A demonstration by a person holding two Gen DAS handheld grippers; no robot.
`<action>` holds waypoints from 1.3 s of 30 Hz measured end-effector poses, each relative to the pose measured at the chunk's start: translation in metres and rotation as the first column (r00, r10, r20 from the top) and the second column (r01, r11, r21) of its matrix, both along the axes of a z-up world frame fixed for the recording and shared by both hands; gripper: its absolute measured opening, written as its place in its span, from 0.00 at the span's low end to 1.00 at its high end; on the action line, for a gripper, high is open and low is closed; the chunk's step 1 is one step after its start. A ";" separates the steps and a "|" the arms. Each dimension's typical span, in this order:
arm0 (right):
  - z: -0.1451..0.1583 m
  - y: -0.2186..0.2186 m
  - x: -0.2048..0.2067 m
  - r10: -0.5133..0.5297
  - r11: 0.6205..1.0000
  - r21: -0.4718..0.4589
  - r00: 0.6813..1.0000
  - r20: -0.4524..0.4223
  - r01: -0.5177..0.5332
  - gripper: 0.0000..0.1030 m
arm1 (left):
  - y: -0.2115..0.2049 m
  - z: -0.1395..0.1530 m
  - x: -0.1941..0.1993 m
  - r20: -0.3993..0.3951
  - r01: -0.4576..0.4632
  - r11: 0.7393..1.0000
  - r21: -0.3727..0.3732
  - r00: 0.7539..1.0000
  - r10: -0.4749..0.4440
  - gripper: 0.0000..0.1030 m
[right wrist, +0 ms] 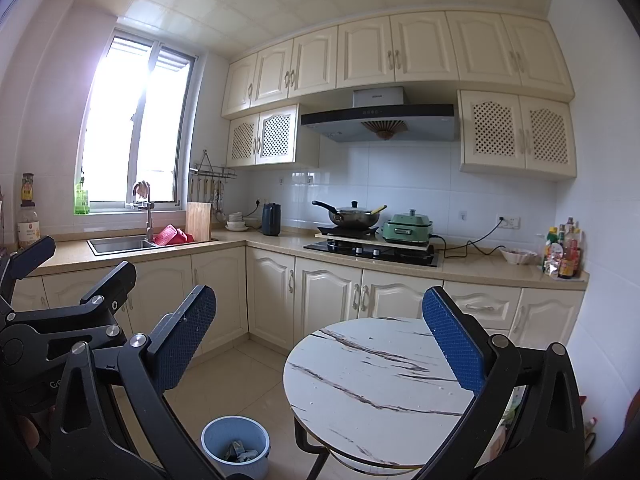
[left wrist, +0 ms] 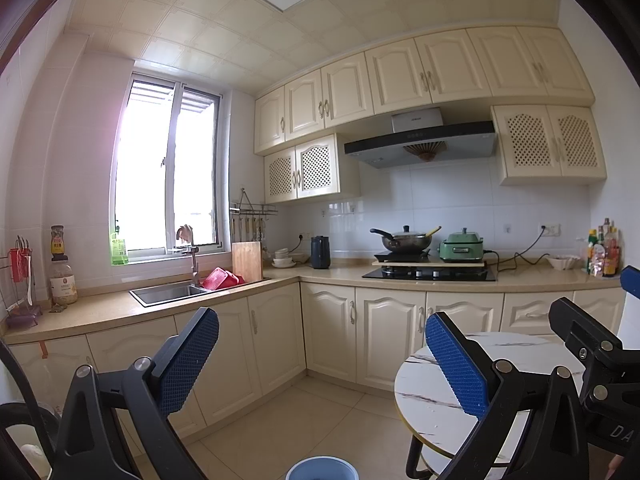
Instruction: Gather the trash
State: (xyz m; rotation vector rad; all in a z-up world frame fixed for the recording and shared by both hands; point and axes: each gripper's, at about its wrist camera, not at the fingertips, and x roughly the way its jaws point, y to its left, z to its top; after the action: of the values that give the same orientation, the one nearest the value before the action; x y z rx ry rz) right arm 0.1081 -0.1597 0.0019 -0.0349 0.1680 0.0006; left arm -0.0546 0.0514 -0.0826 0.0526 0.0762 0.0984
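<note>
Both grippers sit raised over the kitchen floor, and I hold nothing in either. My left gripper (left wrist: 324, 360) has its jaws wide apart; two blue pads (left wrist: 456, 364) frame empty air. My right gripper (right wrist: 320, 344) is likewise spread, nothing between its fingers. Each gripper shows at the edge of the other's view.

Trash: a blue bin (right wrist: 235, 446) stands on the beige floor tiles just left of the table's base, with grey crumpled scraps (right wrist: 239, 453) lying inside. From the left wrist view only the bin's rim shows at the bottom edge.

Surface: one round table (right wrist: 360, 372), white marble pattern with dark veins, thin gold rim, on a black frame. I see only a few tiny specks on its top.

Room: L-shaped cream cabinets under a tan counter (right wrist: 480, 268). One steel sink (right wrist: 120, 245) below one window (right wrist: 136, 128), one tap, one red basket (right wrist: 174, 236) beside the sink, one wooden board (right wrist: 199, 221) upright against the wall. One black kettle (right wrist: 271, 219), one stack of white bowls. One black hob (right wrist: 372, 251) carries a board with one lidded wok (right wrist: 354, 216) and one green cooker (right wrist: 408, 228), under one hood (right wrist: 380, 122). One shallow dish and a cluster of bottles (right wrist: 564, 252) occupy the counter's right end; their count I cannot tell. Two jars are stacked at the far left.
</note>
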 end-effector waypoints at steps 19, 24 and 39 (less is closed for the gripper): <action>-0.002 0.001 0.001 -0.003 1.000 0.002 1.000 -0.004 0.003 1.00 | 0.017 0.003 0.003 -0.001 0.005 1.000 0.001 1.000 -0.005 0.99; -0.002 0.000 0.001 -0.002 1.000 0.002 1.000 -0.004 0.002 1.00 | 0.018 0.004 0.004 -0.002 0.005 1.000 0.001 1.000 -0.005 0.99; -0.002 0.000 0.001 -0.004 1.000 0.001 1.000 -0.004 0.004 1.00 | 0.027 0.006 0.007 -0.002 0.010 1.000 0.002 1.000 -0.010 0.99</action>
State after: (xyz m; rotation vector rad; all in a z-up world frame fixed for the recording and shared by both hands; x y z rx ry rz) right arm 0.1088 -0.1601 0.0003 -0.0337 0.1718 -0.0028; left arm -0.0476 0.0779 -0.0765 0.0551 0.0781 0.0883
